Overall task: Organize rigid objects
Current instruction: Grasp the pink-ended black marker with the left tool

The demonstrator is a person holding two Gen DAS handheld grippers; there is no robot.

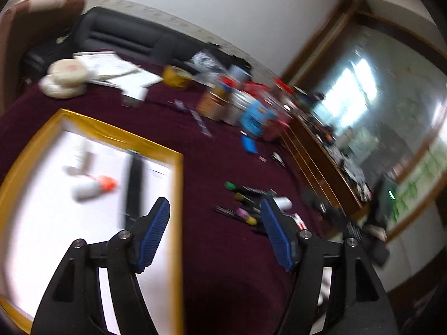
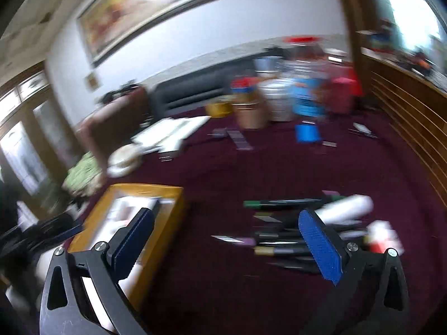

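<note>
Yellow tray [image 1: 176, 192] holds a bottle [image 1: 86, 189]; pens [image 2: 279, 240] right of it remain. Your left gripper [image 1: 215, 234] and right gripper [image 2: 226, 247] fingers are spread, empty.

Tray [image 1: 176, 195] left of pens [image 1: 248, 203], jars [image 1: 223, 100] behind, on table [image 1: 223, 251].

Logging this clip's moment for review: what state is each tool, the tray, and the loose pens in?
Left tool: open, holding nothing.
Right tool: open, holding nothing.
Yellow-rimmed tray: holds a white bottle with orange cap and a long black item.
Pile of markers: loose on the maroon cloth, outside the tray.
</note>
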